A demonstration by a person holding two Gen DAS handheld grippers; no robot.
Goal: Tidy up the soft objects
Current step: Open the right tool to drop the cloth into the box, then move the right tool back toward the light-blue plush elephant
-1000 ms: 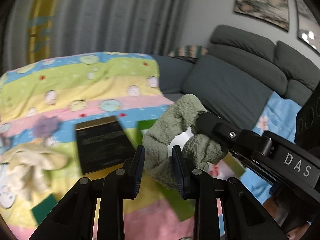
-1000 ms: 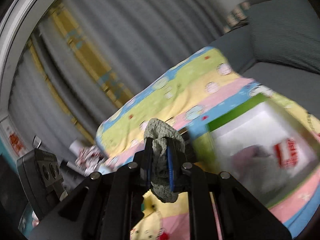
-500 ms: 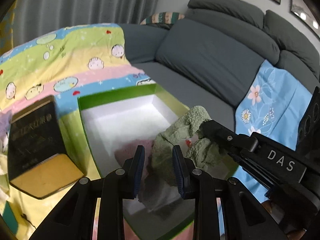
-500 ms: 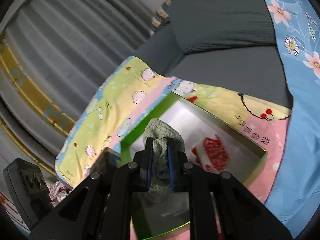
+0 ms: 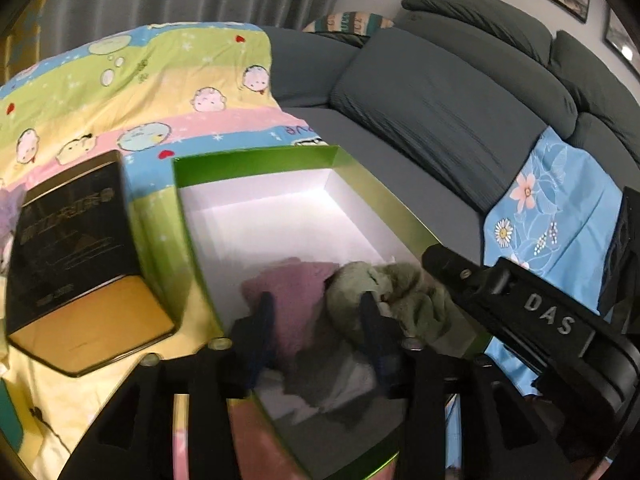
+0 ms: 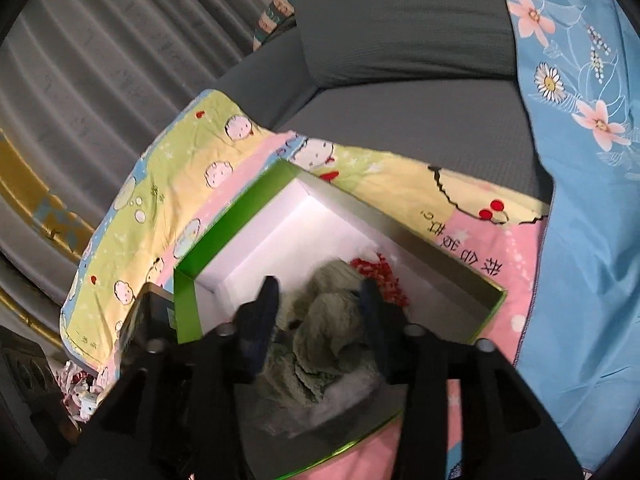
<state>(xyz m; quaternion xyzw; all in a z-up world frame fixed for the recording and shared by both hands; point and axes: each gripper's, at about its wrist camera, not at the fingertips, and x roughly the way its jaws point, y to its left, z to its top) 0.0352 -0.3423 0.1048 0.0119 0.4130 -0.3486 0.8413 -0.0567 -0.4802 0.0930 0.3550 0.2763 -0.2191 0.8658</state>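
**Green scrunchie lands in the box**

A grey sofa [image 5: 440,92] draped with a cartoon-print blanket [image 5: 132,80] carries the green box [image 5: 256,160]. Inside it the green scrunchie [image 6: 332,320] lies between the wide-spread fingers of the right gripper [image 6: 320,300], beside a mauve soft item [image 5: 296,292]. The left gripper [image 5: 316,320] is wide too, holding nothing. Risk, as I judge it: fuzzy fabric snagging a fingertip on withdrawal and dragging the scrunchie out.

The black plastic left gripper [image 5: 318,322] has dark blue finger pads [image 5: 264,312], silver screws and white "DAS" letters.
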